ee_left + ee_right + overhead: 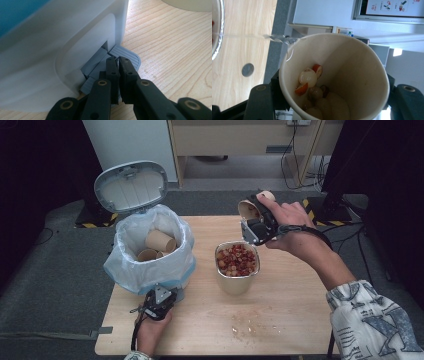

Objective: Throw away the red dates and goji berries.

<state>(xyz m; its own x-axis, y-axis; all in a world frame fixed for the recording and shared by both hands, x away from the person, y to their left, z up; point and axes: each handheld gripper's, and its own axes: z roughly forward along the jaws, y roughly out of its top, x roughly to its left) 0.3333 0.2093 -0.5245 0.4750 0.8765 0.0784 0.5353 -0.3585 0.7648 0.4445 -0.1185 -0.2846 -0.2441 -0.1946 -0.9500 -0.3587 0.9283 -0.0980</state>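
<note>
Our right gripper point(254, 222) is clamped around a paper cup point(334, 75), tipped on its side above and behind the metal container point(237, 265) of fruit scraps; a few pieces remain in the cup. Our left gripper point(159, 304), jaws closed on nothing, presses the grey pedal point(125, 53) at the foot of the bin point(150, 255), holding its lid point(131, 185) up. We judge we are mid-emptying; next the cup needs tipping further over the container, then carrying left into the bin beside the cups point(159, 242) inside. Spilled bits point(250, 325) dot the table point(290, 320); the container stands between cup and bin
</note>
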